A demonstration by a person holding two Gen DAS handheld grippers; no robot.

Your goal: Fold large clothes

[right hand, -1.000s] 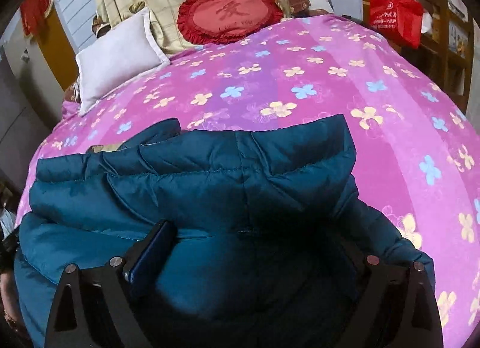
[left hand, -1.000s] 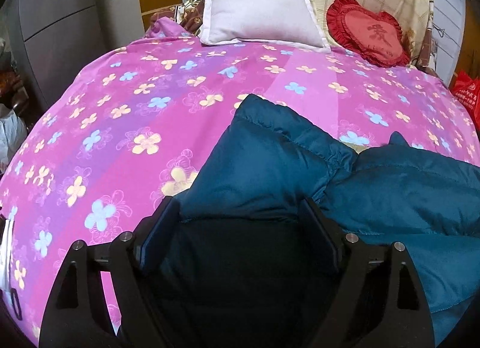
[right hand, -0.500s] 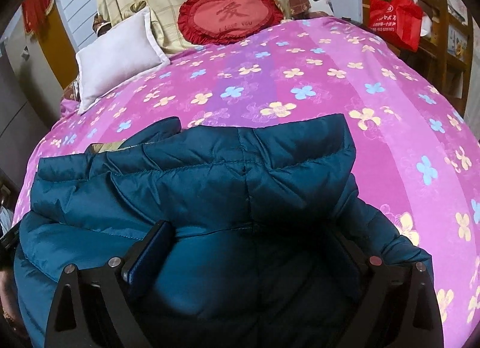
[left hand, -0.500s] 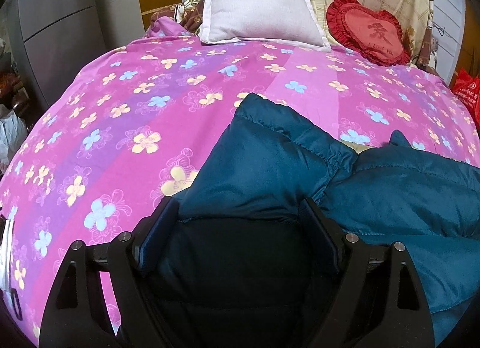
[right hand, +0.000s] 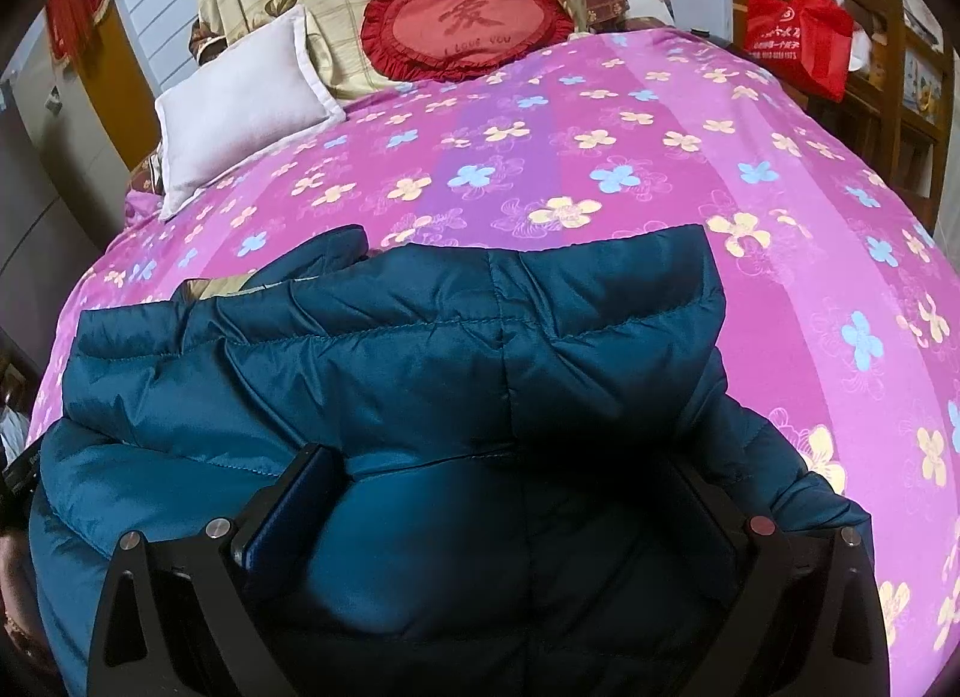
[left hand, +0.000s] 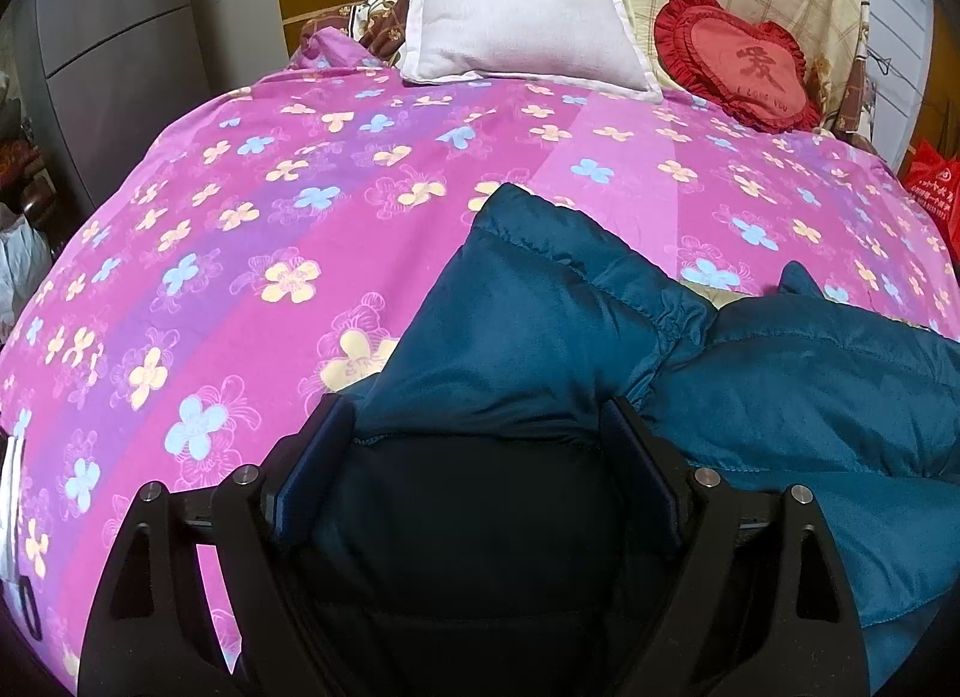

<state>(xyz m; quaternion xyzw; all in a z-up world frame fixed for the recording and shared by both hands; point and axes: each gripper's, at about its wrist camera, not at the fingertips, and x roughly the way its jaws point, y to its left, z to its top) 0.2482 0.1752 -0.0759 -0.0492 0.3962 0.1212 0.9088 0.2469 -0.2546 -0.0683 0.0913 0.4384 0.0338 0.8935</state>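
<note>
A large teal padded jacket [left hand: 540, 325] lies on the pink flowered bedspread [left hand: 252, 229], folded over itself. It also fills the near half of the right wrist view [right hand: 420, 373]. My left gripper [left hand: 477, 427] is open, with the jacket's left edge bulging between its wide-spread fingers. My right gripper [right hand: 510, 469] is open over the jacket's right part; its right finger is sunk in the padding and mostly hidden.
A white pillow [left hand: 516, 12] and a red heart cushion [left hand: 738, 60] rest at the head of the bed. A red bag [right hand: 798, 36] stands on a shelf to the right. Grey cupboards [left hand: 108, 48] stand to the left.
Almost nothing has changed. The jacket's fabric has settled slightly between both grippers' fingers, and the views have shifted a little.
</note>
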